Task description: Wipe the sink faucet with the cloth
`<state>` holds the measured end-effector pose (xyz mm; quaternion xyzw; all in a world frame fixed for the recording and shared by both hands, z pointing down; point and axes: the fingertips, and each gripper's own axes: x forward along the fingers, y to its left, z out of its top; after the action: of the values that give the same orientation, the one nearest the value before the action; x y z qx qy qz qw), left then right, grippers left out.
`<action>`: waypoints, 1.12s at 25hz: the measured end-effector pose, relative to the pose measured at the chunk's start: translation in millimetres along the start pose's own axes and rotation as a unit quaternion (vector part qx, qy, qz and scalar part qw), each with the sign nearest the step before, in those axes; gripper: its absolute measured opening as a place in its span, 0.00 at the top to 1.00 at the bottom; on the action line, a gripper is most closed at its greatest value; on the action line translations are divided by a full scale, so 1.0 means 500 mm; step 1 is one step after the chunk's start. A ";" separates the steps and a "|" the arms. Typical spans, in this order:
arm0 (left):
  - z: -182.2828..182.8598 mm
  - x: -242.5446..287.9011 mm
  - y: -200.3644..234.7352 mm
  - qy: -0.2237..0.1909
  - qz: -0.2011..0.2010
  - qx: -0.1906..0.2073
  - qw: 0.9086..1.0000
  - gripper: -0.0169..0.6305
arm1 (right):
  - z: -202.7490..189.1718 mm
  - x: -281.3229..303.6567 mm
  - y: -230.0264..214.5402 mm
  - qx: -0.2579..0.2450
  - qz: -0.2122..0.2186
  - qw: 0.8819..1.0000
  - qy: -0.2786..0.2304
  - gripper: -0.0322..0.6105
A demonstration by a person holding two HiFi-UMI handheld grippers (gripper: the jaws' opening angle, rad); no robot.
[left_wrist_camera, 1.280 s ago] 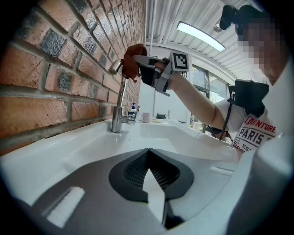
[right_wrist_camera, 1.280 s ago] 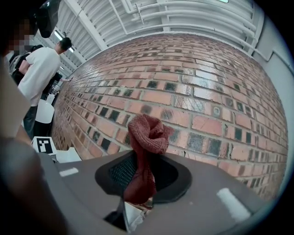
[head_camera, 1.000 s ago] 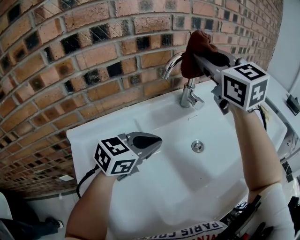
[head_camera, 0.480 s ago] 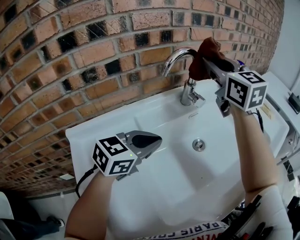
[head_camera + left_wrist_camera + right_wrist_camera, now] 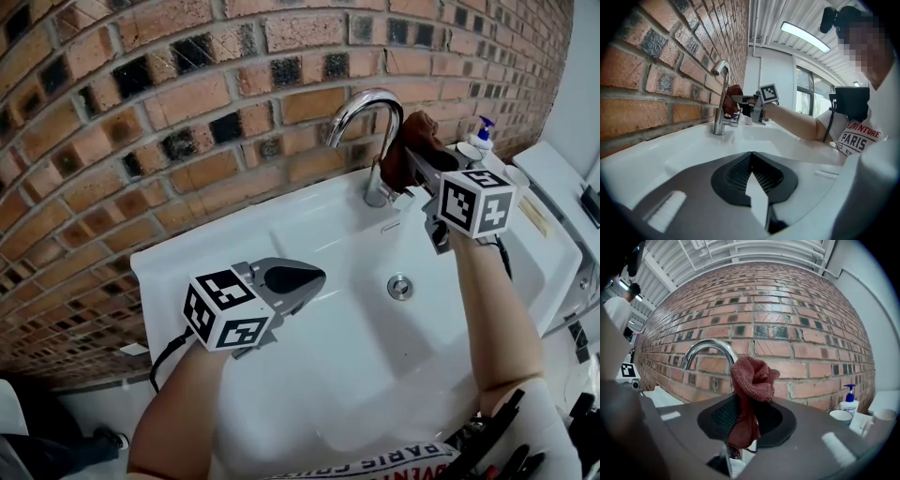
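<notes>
Holding one item, my right claw [image 5: 409, 159] is clenched on the cloth [image 5: 419, 131], a rust-red knitted rag. In the right gripper view the cloth [image 5: 752, 380] is pinched between the two jaws, its bunched top rising above them and a tail hanging below. Position of cloth: at the right side of the faucet [image 5: 361, 108], level with the upright stem and below the arched spout; close against it, though I cannot tell whether it touches. The left gripper view shows the cloth [image 5: 731, 97] right at the stem of the faucet [image 5: 722, 93]. Faucet: chrome, tall gooseneck, standing at the back edge of the sink [image 5: 309, 225], in front of the brick wall [image 5: 141, 112]. Sink: white, rectangular basin, round metal drain [image 5: 400, 286] in its floor. My left claw [image 5: 305, 279] hangs over the sink's left front part, well apart from the faucet; in the left gripper view the left claw [image 5: 751, 171] has its jaws closed together with nothing between them. Marker cubes: one on the right claw [image 5: 475, 203], one on the left [image 5: 230, 312]. On the ledge to the right of the faucet: a soap bottle [image 5: 482, 133] with a blue pump, and a white cup [image 5: 466, 150] just in front of it. My right forearm reaches across the basin's right side.
</notes>
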<state>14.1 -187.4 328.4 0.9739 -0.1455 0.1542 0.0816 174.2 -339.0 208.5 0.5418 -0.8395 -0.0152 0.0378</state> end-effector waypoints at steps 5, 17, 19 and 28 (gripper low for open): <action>0.000 0.000 0.001 0.000 0.000 0.000 1.000 0.97 | -0.012 0.003 0.001 -0.007 0.000 1.000 0.003 0.82; -0.001 0.001 0.001 0.000 0.001 0.000 1.000 0.97 | -0.006 -0.009 0.002 -0.002 0.007 1.000 0.001 0.81; -0.001 0.001 0.001 0.000 0.001 0.000 1.000 0.97 | 0.007 -0.017 0.010 -0.007 0.011 1.000 -0.003 0.81; -0.001 0.001 0.001 0.001 0.001 0.000 1.000 0.97 | 0.059 -0.034 0.114 -0.058 0.073 0.995 -0.031 0.81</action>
<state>14.1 -187.9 329.1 0.9736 -0.1464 0.1549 0.0817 127.1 -300.4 182.2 0.4751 -0.8753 -0.0784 0.0441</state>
